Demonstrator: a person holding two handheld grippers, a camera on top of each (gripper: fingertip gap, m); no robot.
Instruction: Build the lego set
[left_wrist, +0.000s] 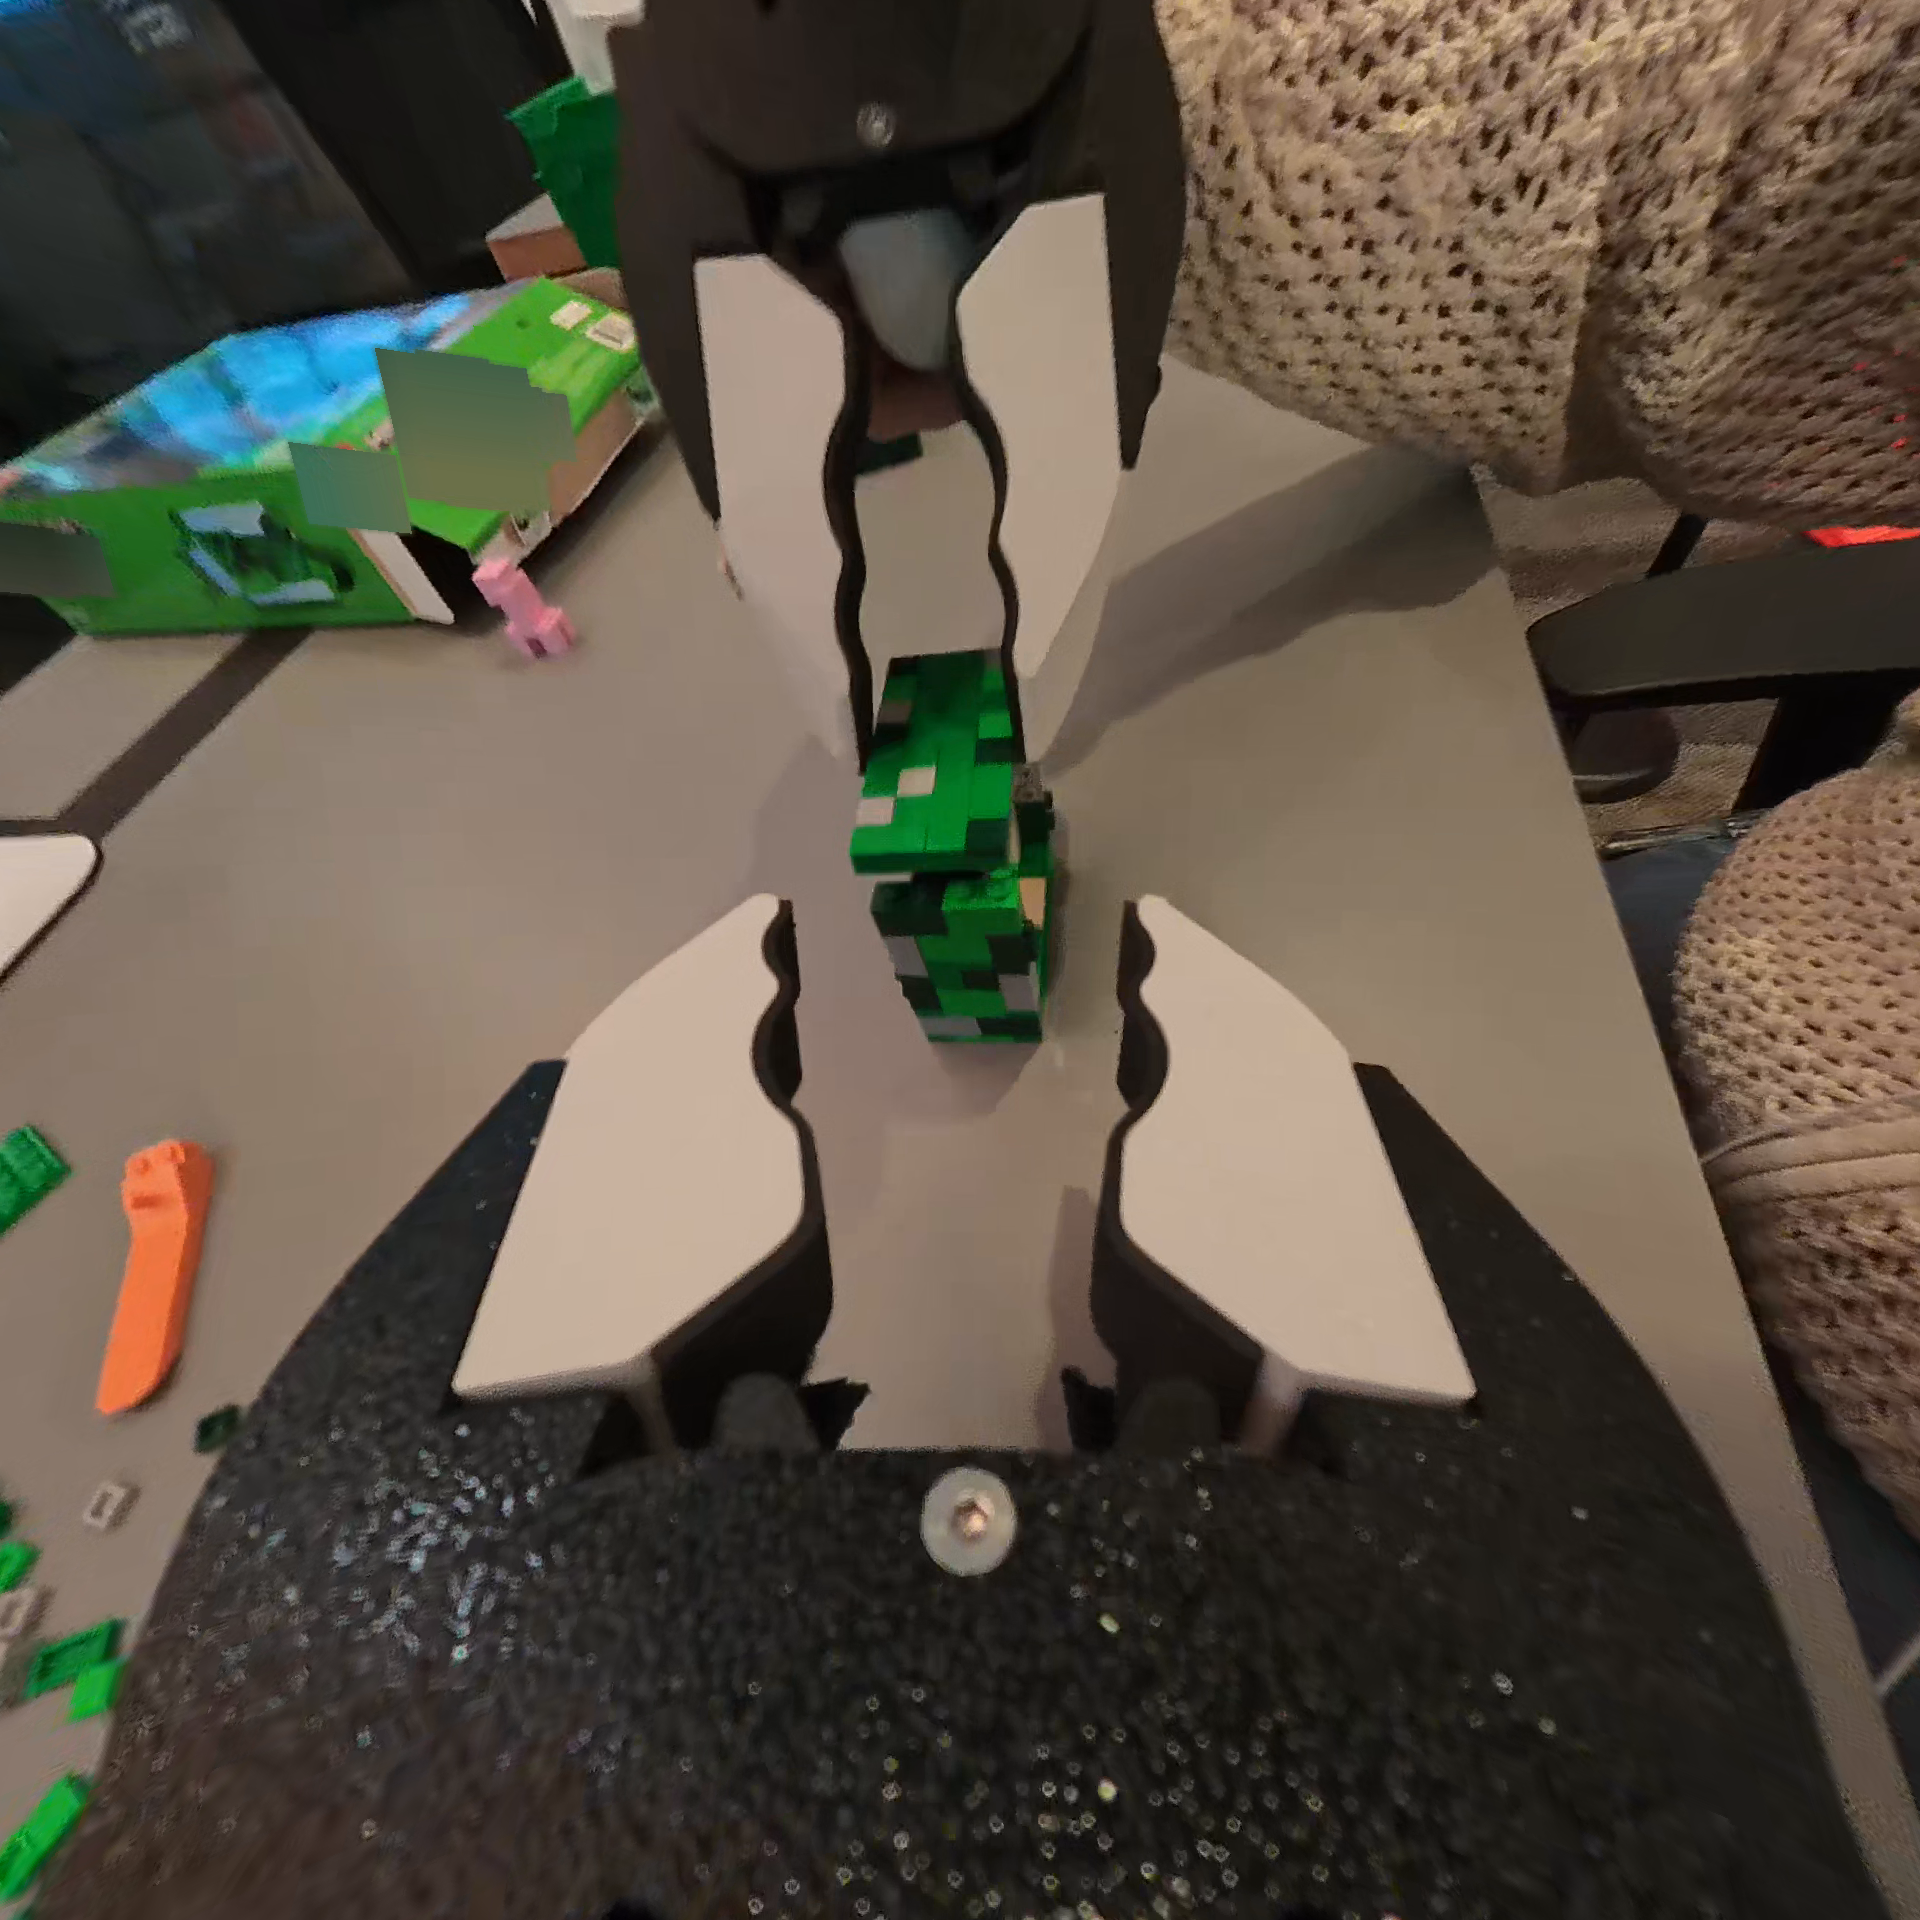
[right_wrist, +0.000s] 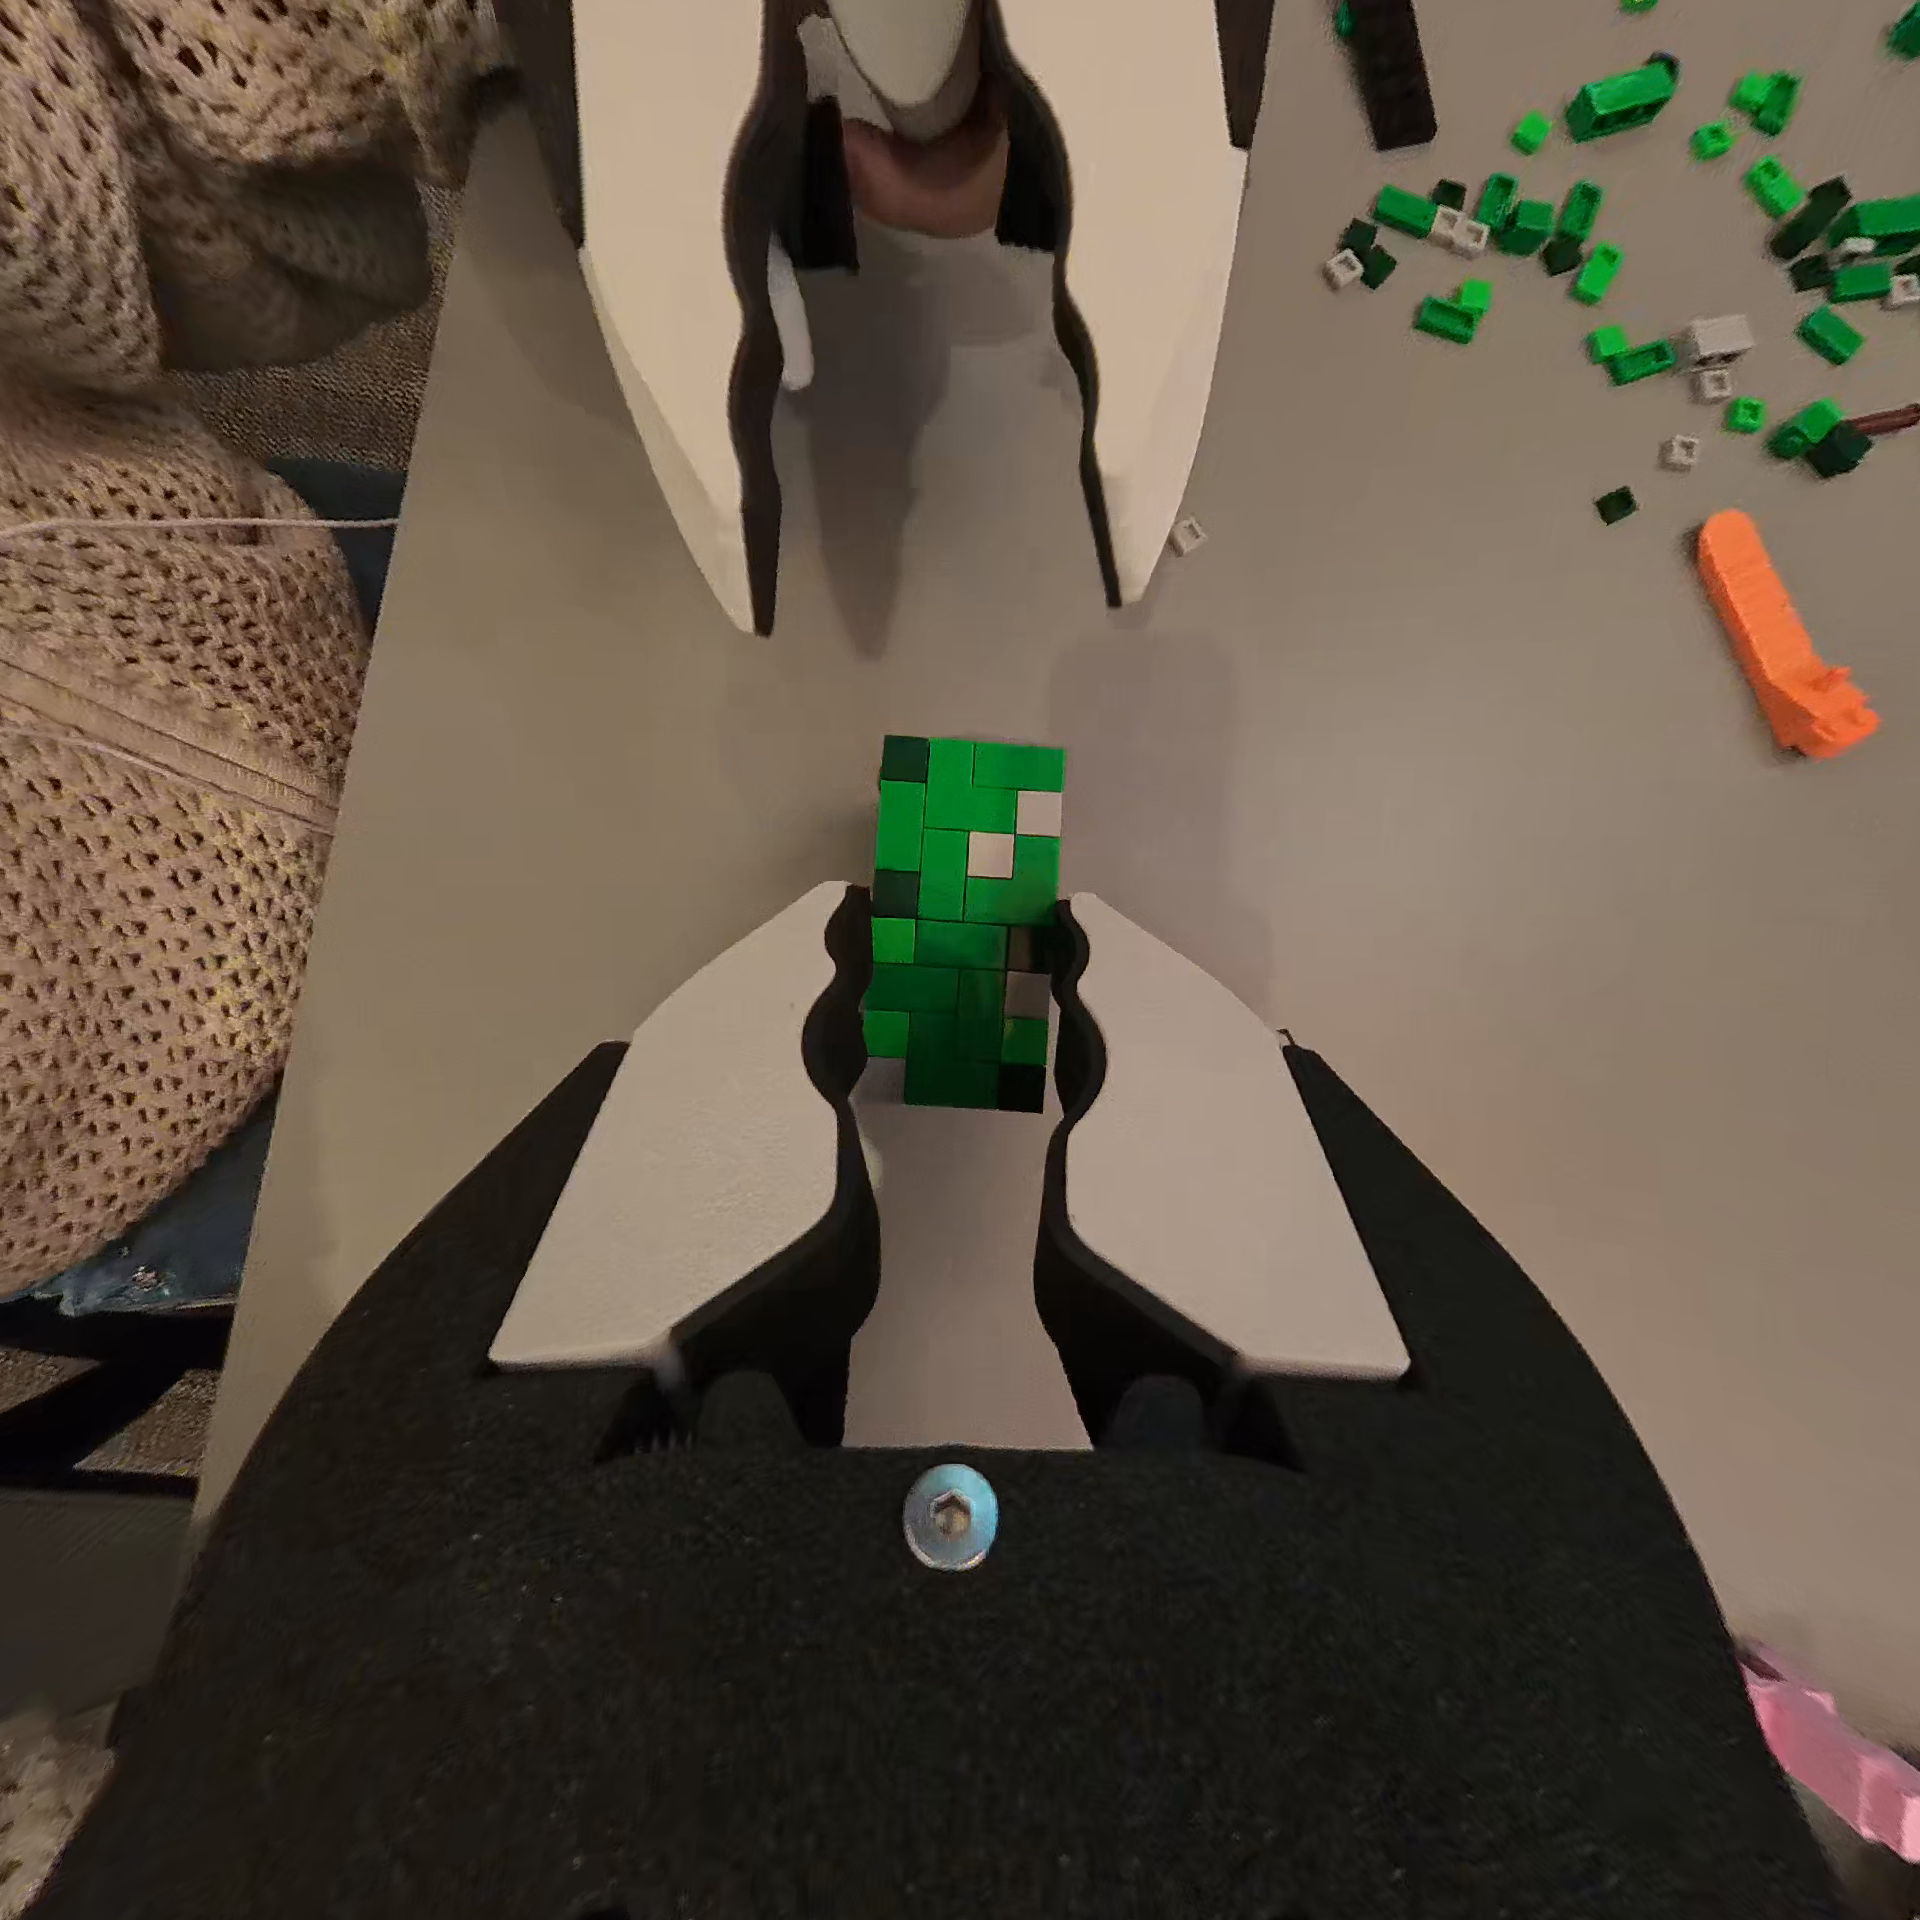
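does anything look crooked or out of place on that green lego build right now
Yes. On the green brick-built lego figure, the upper block held by the right gripper sits twisted and offset from the lower column, a dark gap between them. The left gripper is open, clear of it.

Each handheld gripper had a black, grainy, fan-shaped body. On the left gripper (left_wrist: 961, 935) the body glittered with pale specks; on the right gripper (right_wrist: 961, 935) it looked matte. A silver washer and hex bolt (right_wrist: 950, 1516) sat at the centre of each body. Two flat white fingers (left_wrist: 665, 1143) with wavy black inner pads tapered forward from each. The person wore a loose beige open-knit sweater (left_wrist: 1455, 208) with a ribbed cuff and blue fabric beneath.
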